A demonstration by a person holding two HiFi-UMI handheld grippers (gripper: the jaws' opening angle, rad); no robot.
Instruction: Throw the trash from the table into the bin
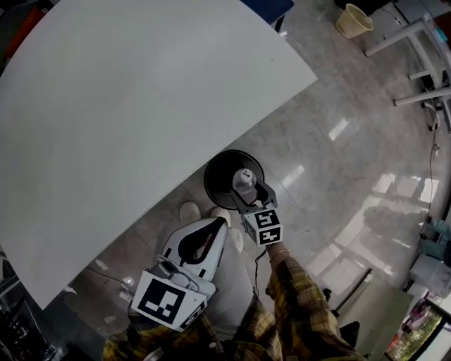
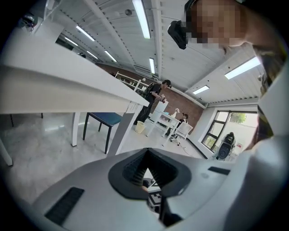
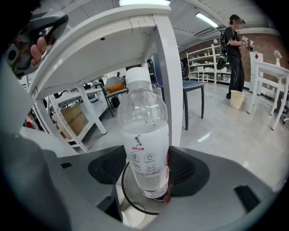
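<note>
A clear plastic bottle (image 3: 145, 135) with a white cap stands upright between the jaws of my right gripper (image 3: 146, 169), which is shut on it. Right under it is the round black mesh bin (image 3: 131, 203). In the head view the bottle (image 1: 244, 180) and right gripper (image 1: 248, 192) hang over the bin (image 1: 218, 173), which stands on the floor beside the white table (image 1: 127, 106). My left gripper (image 1: 217, 224) is nearer my body, its tips together with nothing in them. The left gripper view shows its jaws (image 2: 145, 169) closed, below the table's edge (image 2: 58, 85).
The table's top shows bare white. A pale yellow waste basket (image 1: 352, 21) and white table legs (image 1: 416, 42) stand at the far right. My shoes (image 1: 190, 210) are beside the bin. A blue chair (image 2: 103, 118) stands under the table, and a person (image 3: 235, 40) stands farther off.
</note>
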